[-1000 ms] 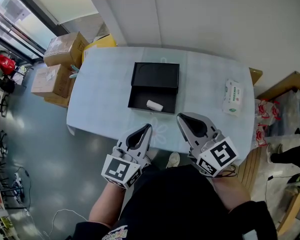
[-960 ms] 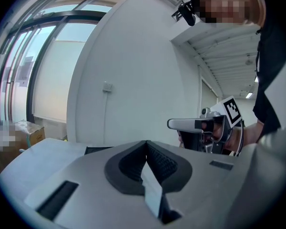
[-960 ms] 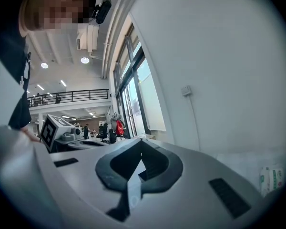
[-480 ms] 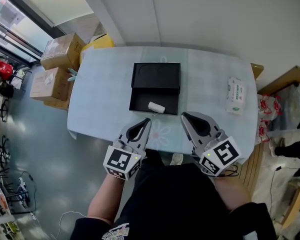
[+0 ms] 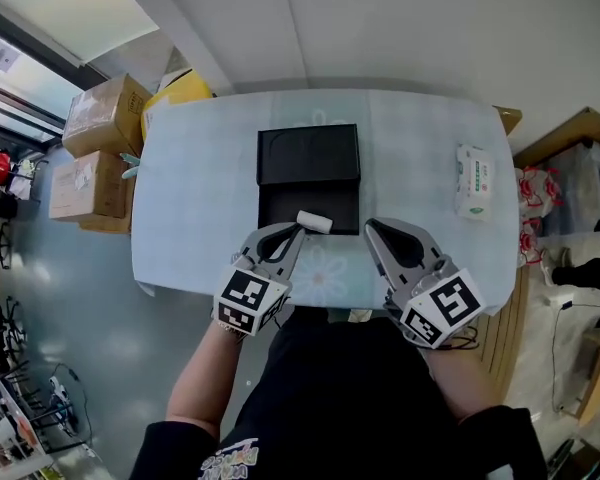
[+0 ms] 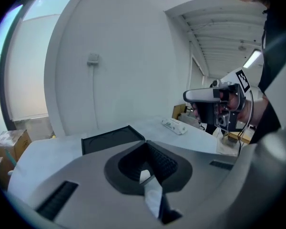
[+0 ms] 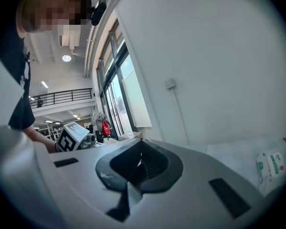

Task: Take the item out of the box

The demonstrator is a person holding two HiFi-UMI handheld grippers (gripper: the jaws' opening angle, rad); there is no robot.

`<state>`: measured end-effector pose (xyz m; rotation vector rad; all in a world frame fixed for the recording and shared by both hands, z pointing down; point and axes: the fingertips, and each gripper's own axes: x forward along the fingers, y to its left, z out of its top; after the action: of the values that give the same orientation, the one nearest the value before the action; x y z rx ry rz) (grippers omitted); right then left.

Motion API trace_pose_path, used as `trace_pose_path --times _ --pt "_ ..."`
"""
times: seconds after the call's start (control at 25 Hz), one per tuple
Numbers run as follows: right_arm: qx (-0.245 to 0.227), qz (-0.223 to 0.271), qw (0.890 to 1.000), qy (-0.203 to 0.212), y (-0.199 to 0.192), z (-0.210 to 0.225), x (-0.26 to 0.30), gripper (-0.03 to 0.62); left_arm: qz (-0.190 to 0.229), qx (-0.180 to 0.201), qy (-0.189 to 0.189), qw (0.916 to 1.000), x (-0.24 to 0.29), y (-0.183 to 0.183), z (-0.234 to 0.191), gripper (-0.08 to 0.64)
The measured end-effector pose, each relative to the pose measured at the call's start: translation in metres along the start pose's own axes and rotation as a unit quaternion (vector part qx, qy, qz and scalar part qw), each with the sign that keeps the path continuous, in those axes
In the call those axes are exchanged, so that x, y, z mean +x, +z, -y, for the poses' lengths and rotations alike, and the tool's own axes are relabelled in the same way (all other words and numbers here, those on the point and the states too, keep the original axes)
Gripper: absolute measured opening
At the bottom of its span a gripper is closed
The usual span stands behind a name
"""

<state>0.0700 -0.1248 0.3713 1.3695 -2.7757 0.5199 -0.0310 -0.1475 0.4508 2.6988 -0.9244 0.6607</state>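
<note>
table: item just beyond left jaws

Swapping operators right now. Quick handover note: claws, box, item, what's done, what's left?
Left claw: shut, empty, tip at the near edge of the black box, right beside the white item; can't tell whether it touches.
Right claw: shut, empty, over the table just right of the box.
Box: open, lid on the far side of the tray. The item lies in the tray at its near edge.
Done: box is open.
Left: open a claw, grip the item, lift it out, probably set it on the table.
</note>
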Motion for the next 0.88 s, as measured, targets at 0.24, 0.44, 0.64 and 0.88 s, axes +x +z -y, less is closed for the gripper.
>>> trace_pose_path --times 0.24,0.44,0.64,0.88 --pt "0.016 0.006 0.999 -0.034 -0.001 0.012 0.005 0.009 -0.061 0.03 -0.055 0.9962 0.028 -0.019 -0.011 0.031" --pt "0.027 0.009 0.998 -0.064 -0.003 0.023 0.005 0.009 -0.118 0.062 -0.094 0.9866 0.051 -0.042 -0.019 0.056" --pt "0.041 0.006 0.995 -0.095 -0.01 0.032 0.005 0.009 -0.196 0.112 -0.142 0.9637 0.068 -0.071 -0.025 0.101" --pt "0.059 0.002 0.99 -0.126 -0.017 0.04 0.004 0.009 -0.269 0.162 -0.2 0.928 0.084 -0.103 -0.029 0.138"
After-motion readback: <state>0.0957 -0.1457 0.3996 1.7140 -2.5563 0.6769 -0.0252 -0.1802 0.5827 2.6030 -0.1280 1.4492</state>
